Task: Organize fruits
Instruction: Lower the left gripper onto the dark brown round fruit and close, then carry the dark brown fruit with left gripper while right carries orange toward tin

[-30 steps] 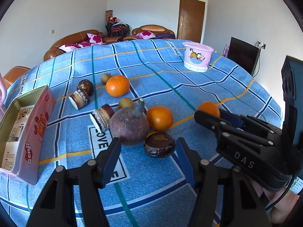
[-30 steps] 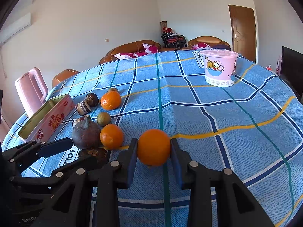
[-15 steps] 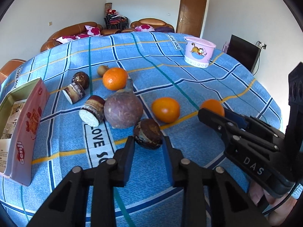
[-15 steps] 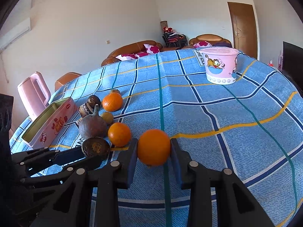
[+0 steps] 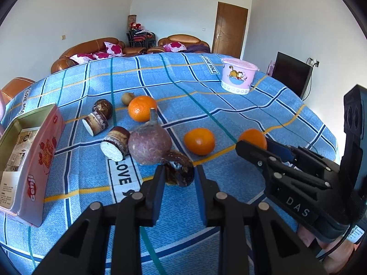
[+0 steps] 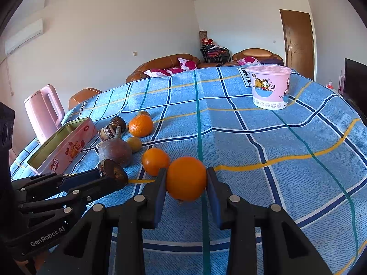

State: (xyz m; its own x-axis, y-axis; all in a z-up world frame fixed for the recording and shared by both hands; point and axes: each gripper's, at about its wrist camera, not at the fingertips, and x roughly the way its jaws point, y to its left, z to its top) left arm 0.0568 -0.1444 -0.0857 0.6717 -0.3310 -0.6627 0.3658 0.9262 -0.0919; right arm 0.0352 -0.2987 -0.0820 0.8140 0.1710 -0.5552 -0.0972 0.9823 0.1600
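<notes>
Left tool point(image 5: 179, 175) clamps a dark brown fruit point(image 5: 179, 171), possibly mangosteen; at its 3 o'clock, right tool point(image 6: 186, 180) clamps an orange point(image 6: 186, 178).

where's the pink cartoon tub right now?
The pink cartoon tub stands alone at the far right of the blue checked tablecloth in both wrist views, well beyond the fruit cluster, near the "LOVE SOLE" label.

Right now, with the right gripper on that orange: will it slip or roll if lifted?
The orange sits squarely between both pads, so it will probably lift cleanly. Its skin looks smooth and round, so it might pivot. Set on the cloth, it would likely roll.
</notes>
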